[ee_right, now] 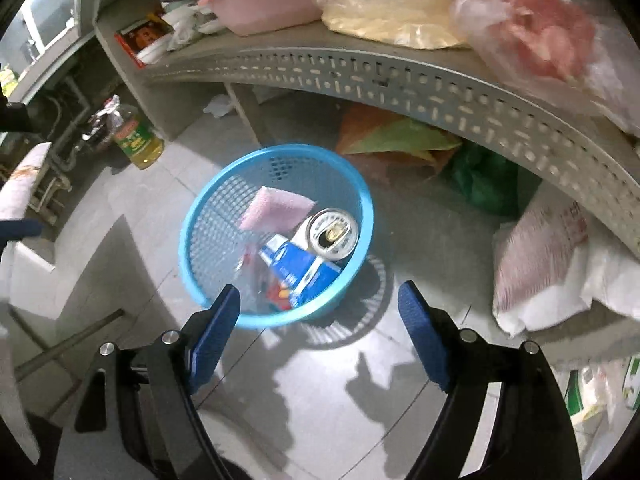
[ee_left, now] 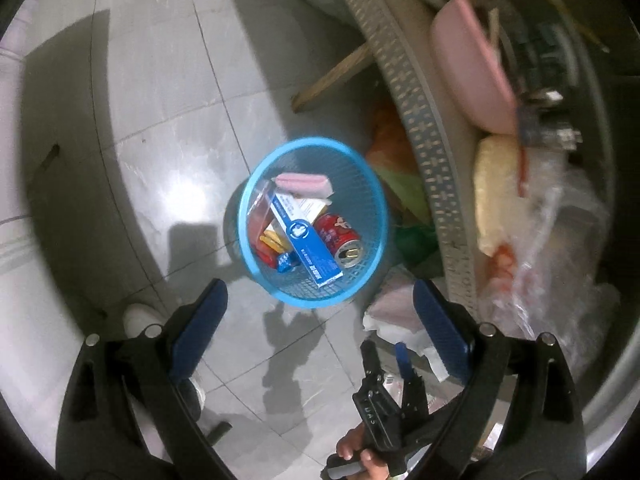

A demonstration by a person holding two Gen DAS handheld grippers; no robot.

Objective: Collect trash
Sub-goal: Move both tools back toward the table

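A blue plastic basket (ee_left: 280, 292) stands on the tiled floor and also shows in the right wrist view (ee_right: 192, 216). Inside it lie a pink sponge (ee_left: 304, 185) (ee_right: 276, 208), a red drink can (ee_left: 340, 236) (ee_right: 332, 234), a long blue box (ee_left: 308, 242) (ee_right: 300, 270) and a clear plastic pack (ee_left: 260, 208). My left gripper (ee_left: 320, 304) hovers above the basket's near rim, open, nothing between its fingers. My right gripper (ee_right: 320, 300) is open and empty too, just short of the basket. In the left wrist view the right gripper (ee_left: 384, 352) appears low down, held by a hand (ee_left: 360, 454).
A grey shelf with a perforated edge (ee_right: 400, 80) juts out over the floor right of the basket, carrying a pink basin (ee_right: 264, 4) and plastic bags (ee_right: 540, 32). Under it lie a green bag (ee_right: 480, 184) and sacks (ee_right: 540, 264). An oil bottle (ee_right: 138, 140) stands far left.
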